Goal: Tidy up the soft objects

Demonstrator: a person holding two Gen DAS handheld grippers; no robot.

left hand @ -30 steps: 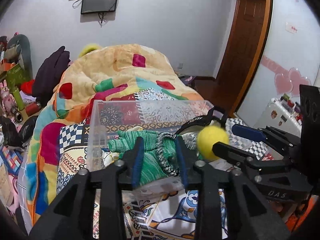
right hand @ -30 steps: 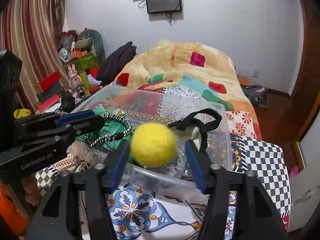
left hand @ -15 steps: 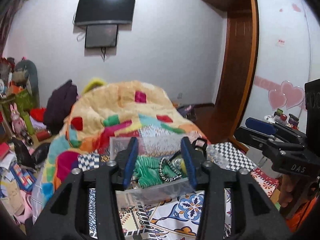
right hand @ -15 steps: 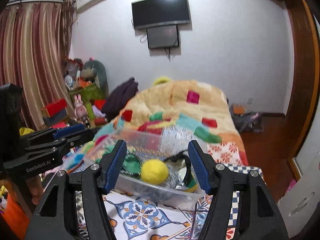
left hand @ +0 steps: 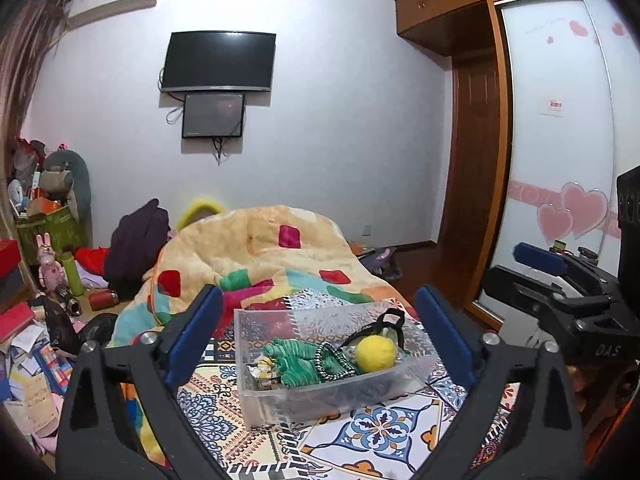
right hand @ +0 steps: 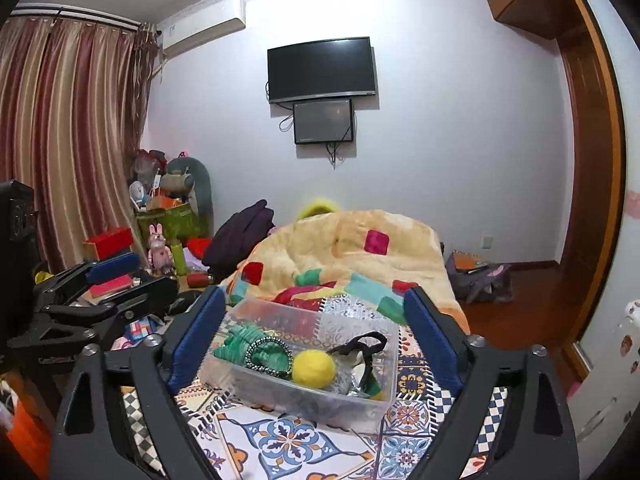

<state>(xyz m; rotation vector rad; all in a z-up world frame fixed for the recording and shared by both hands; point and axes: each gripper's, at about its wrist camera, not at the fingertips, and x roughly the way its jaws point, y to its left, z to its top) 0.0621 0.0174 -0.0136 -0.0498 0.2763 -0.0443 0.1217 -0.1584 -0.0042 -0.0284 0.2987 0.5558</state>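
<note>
Both grippers, left (left hand: pixel 320 344) and right (right hand: pixel 316 340), are held spread wide and empty above clear bin (left hand: pixel 280 394); yellow ball (left hand: pixel 376 354) is seen inside.

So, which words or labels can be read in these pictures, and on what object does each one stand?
"DAS": on the black body of the right tool.
Red-and-white sticker on the white wardrobe door: too small to read.
Embossed marking on the black left tool: too blurred to read.
Nothing else is legible.
</note>
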